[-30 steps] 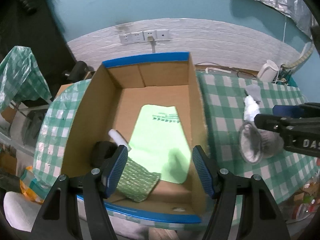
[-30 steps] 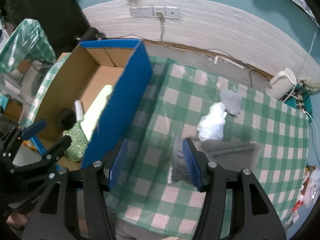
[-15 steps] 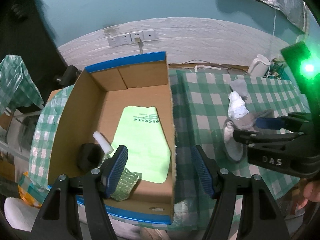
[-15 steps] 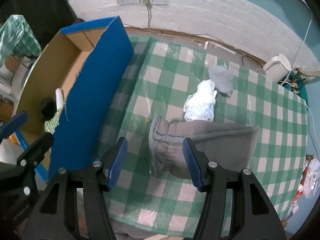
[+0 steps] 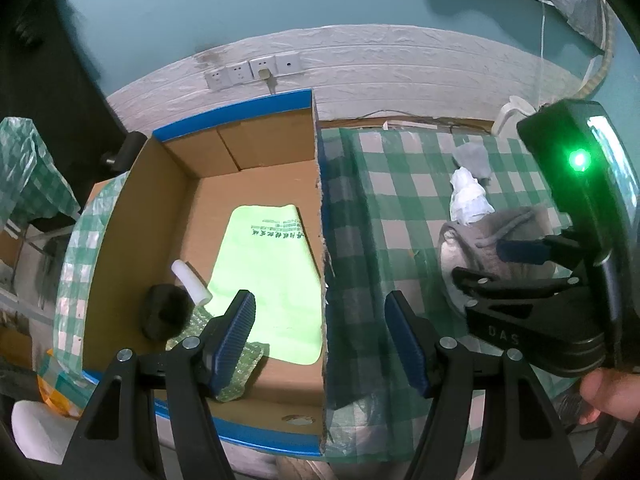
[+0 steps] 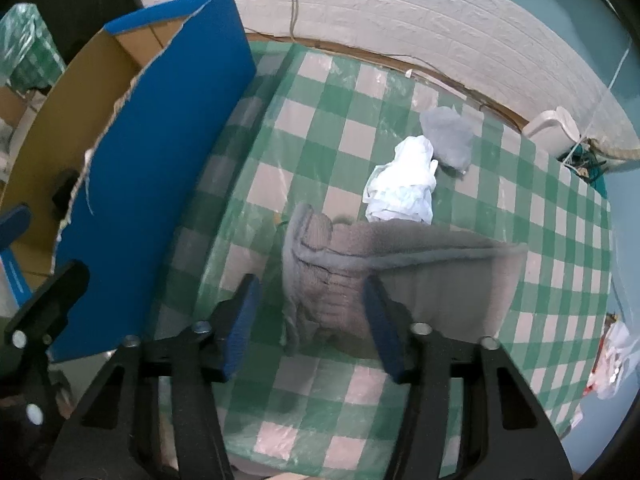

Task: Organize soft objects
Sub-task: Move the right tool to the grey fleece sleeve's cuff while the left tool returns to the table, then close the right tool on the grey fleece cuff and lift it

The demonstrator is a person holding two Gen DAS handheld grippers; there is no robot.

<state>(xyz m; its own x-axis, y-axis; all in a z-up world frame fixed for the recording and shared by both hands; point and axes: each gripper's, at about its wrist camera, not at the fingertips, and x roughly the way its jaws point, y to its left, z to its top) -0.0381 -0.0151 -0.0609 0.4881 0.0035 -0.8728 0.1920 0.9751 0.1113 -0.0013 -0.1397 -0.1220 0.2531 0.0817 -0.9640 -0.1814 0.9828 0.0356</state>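
Observation:
A grey knit garment (image 6: 384, 264) lies on the checked tablecloth (image 6: 332, 136); its ribbed end sits between the open fingers of my right gripper (image 6: 310, 320), which hovers just above it. It also shows in the left wrist view (image 5: 484, 240). A white crumpled cloth (image 6: 404, 192) and a grey cloth (image 6: 448, 136) lie behind it. My left gripper (image 5: 320, 336) is open and empty above the right wall of the cardboard box (image 5: 320, 240). In the box lie a light green bag (image 5: 268, 268), a white roll (image 5: 191, 282), a black object (image 5: 162, 312) and green bubble wrap (image 5: 224, 360).
The box with its blue outer wall (image 6: 160, 160) stands on the table's left part. A wall with sockets (image 5: 252, 70) runs behind the table. A white device (image 6: 554, 128) and cables sit at the far right corner. A draped checked cloth (image 5: 24, 176) is off to the left.
My left gripper has shifted right, from over the box interior to over its right wall. My right gripper has moved over the grey garment, which now sits between its fingers.

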